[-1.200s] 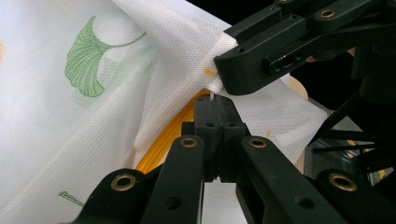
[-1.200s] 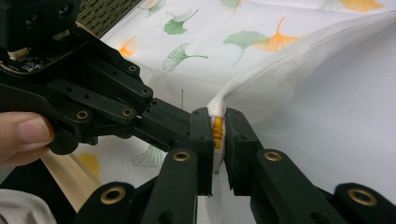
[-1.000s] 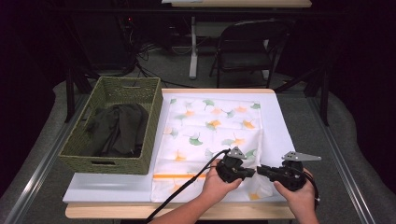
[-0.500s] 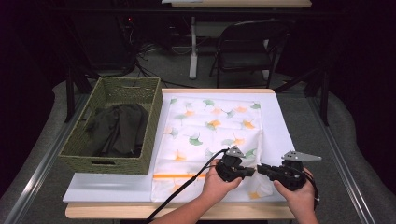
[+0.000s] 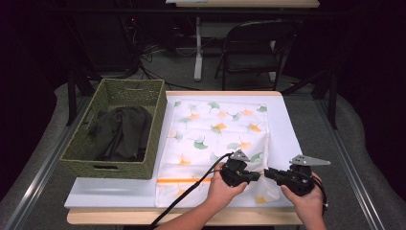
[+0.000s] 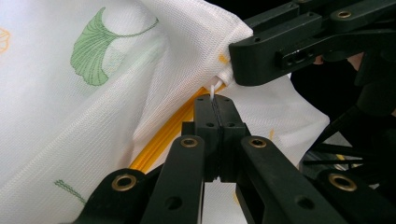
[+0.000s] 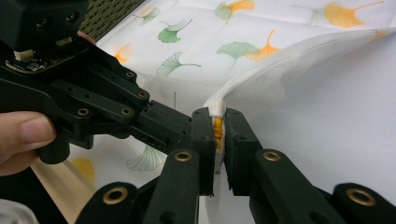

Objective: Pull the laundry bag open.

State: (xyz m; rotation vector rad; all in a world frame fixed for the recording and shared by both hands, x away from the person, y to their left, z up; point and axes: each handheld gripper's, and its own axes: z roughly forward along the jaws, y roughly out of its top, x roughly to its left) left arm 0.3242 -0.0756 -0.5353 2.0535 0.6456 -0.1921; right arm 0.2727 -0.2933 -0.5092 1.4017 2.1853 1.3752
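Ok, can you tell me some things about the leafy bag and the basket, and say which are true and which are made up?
1. The left gripper has its jaws shut on the zipper pull. True.
2. The right gripper pinches the mesh bag at its yellow zipper edge. True.
3. The woven basket is empty. False: dark clothing lies in it.
4. The mesh bag has blue stars on it. False: green and orange leaves.

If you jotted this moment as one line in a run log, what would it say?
left gripper: shut on zipper pull | right gripper: shut on mesh bag edge by orange zipper | basket: dark clothes inside
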